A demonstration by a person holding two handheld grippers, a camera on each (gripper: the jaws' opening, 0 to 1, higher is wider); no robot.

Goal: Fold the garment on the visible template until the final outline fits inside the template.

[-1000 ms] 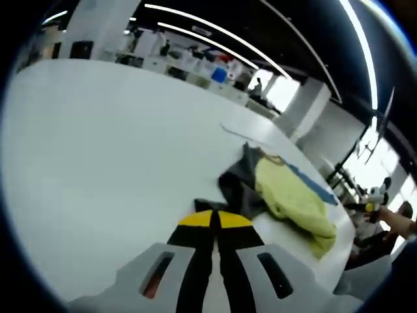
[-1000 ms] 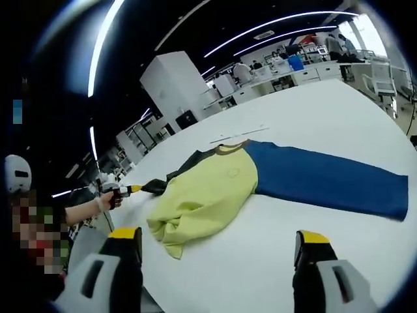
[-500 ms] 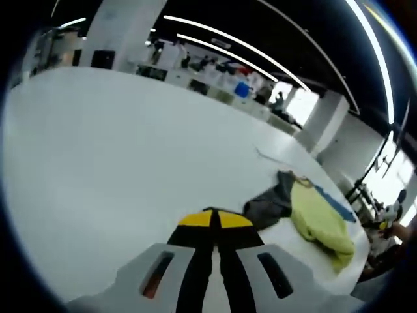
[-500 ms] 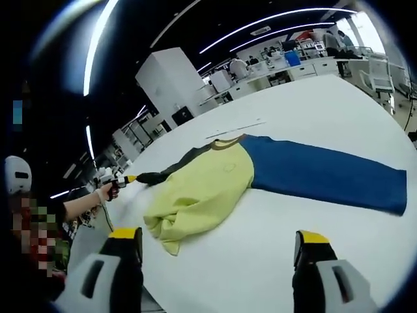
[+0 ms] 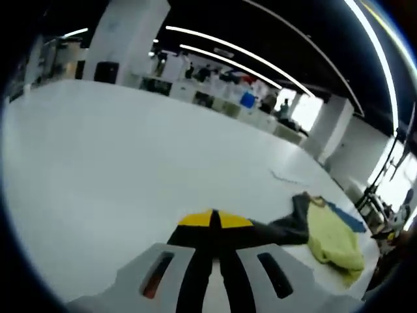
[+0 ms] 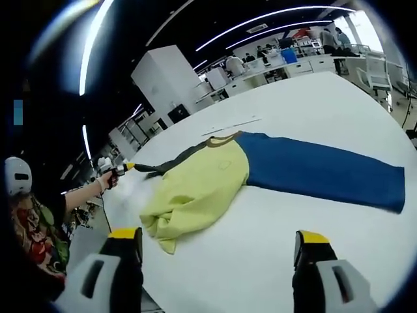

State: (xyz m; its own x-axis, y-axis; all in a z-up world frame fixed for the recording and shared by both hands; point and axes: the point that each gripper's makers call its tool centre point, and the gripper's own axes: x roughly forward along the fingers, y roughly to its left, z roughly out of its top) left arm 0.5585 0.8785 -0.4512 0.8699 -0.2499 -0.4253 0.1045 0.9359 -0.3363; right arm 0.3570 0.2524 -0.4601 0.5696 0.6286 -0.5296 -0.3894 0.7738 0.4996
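Left gripper: two pale grey moulded jaws rising from 6 o'clock, each with a dark slanted slot; the slot at 7 o'clock shows an orange-red glint. Black inner fingers run up the middle, capped by yellow tips.

Right gripper: same build, grey jaw bodies at 7 and 5 o'clock with dark slots, black fingers, yellow caps on top.

Person at 8 o'clock in the right gripper view: patterned short sleeve in red, green and dark tones.
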